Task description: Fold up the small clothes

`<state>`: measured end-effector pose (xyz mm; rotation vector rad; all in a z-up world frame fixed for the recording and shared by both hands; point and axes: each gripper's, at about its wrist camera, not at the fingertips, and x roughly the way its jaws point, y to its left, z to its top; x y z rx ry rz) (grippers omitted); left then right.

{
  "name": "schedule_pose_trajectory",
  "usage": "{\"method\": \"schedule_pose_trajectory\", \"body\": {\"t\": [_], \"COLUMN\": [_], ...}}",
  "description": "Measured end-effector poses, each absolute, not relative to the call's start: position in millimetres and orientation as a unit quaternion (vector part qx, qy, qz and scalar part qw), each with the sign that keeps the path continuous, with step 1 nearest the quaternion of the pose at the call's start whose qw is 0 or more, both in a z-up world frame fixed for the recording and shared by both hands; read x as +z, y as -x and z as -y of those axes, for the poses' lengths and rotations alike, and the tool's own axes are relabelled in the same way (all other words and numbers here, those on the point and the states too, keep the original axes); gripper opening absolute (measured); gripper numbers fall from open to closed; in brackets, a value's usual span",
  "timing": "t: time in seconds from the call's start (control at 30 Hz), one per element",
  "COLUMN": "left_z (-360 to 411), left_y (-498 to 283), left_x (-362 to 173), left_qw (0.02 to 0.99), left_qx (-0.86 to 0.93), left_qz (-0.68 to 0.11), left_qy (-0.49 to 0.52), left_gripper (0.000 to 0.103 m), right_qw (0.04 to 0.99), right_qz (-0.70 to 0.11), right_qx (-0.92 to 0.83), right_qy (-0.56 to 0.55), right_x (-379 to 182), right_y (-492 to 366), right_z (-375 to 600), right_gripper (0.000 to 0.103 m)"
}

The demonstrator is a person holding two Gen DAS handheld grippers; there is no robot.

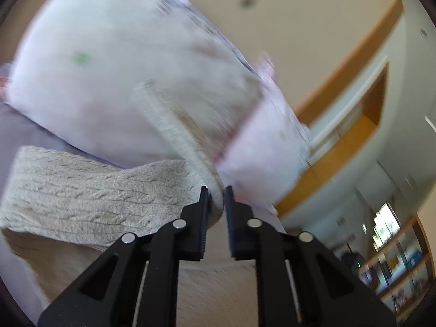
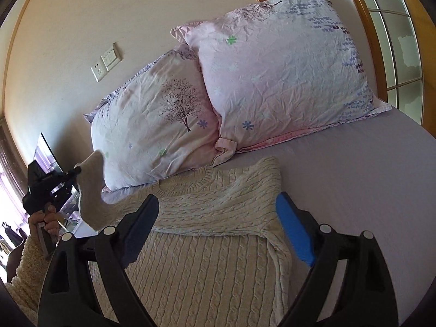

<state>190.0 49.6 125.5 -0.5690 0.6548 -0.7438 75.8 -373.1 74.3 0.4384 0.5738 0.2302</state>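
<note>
A cream cable-knit sweater point(image 2: 207, 248) lies flat on the bed, neck toward the pillows, with its right sleeve folded across the chest. My left gripper point(image 1: 217, 193) is shut on the cuff of the left sleeve point(image 1: 177, 136) and holds it lifted above the bed. It shows in the right wrist view point(image 2: 77, 170) at far left, with the sleeve point(image 2: 90, 190) hanging from it. My right gripper point(image 2: 218, 209) is open and empty, just above the sweater's chest.
Two pale pink floral pillows point(image 2: 272, 76) lean against the wall behind the sweater. The lilac bed sheet point(image 2: 354, 190) stretches to the right. A wall socket point(image 2: 105, 61) is above the pillows. A window with a wooden frame point(image 2: 381, 27) is at right.
</note>
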Motion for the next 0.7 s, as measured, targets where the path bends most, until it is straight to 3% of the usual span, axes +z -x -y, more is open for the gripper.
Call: {"method": "schedule_pose_trajectory", "body": {"t": [0.03,0.13,0.23,0.5,0.7], "left_z": [-16,23,-20,-195,-219], "left_y": [-186,-156,-113,43,81], "left_x": [121,111,110,64,-9], "left_qw": [0.825,0.804,0.813,0.863,0.84], "left_qx": [-0.387,-0.432,-0.426,-0.315,-0.273], "left_qz": [-0.333,-0.367,-0.346,-0.329,-0.395], "left_qy": [0.244,0.181,0.194,0.218,0.25], "left_gripper": [0.041,0.05,0.072,0.088,0.088], "right_qw": [0.928,0.926,0.917,0.821,0.768], "right_qz": [-0.285,-0.287,-0.292,-0.404,-0.465], "right_qx": [0.11,0.125,0.175,0.299,0.307], "right_qy": [-0.214,-0.211,-0.207,-0.271,-0.317], "right_x": [73,74,68,-1,-54], "right_y": [-72,-50,-12,71,75], "right_z": [374,384,401,424,417], "right_gripper": [0.089,0.089,0.09,0.09,0.09]}}
